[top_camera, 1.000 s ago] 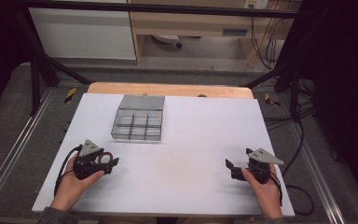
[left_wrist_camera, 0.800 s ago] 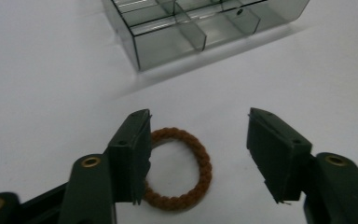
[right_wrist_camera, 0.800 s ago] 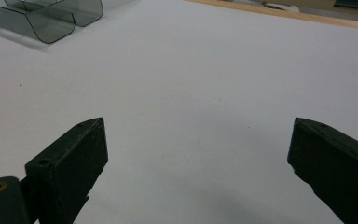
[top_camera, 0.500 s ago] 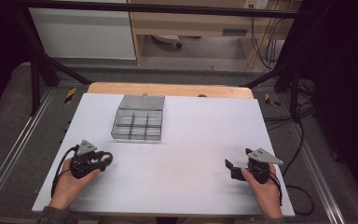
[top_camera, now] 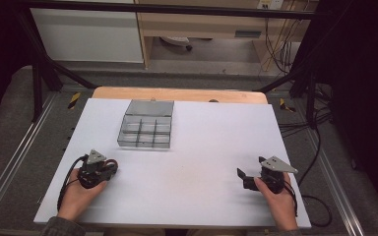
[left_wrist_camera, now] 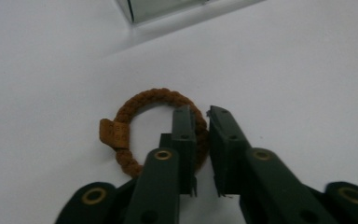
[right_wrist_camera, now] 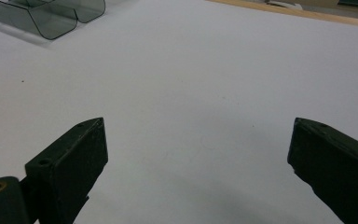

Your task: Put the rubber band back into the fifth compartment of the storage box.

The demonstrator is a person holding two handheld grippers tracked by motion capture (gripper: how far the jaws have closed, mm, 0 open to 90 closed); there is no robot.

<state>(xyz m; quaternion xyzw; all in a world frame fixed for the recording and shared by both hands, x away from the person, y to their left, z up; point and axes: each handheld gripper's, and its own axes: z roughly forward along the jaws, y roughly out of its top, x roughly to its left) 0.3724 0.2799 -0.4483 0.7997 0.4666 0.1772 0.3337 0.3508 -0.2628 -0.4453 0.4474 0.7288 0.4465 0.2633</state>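
A: High view?
B: Left tongs (top_camera: 109, 169) low on the white desk (top_camera: 197, 147), right tongs (top_camera: 242, 176) opposite; clear box (top_camera: 146, 125) farther up.

A: Left gripper view?
B: Jaws just closing, now clamped on the brown ring (left_wrist_camera: 156, 128) lying on the desk.

A: Right gripper view?
B: Jaws wide apart, nothing between them.

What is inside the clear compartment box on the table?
In the high view the compartment box shows only its dividers and the white table through them; nothing seems to lie in it. The brown braided ring lies outside, clamped by the left gripper.
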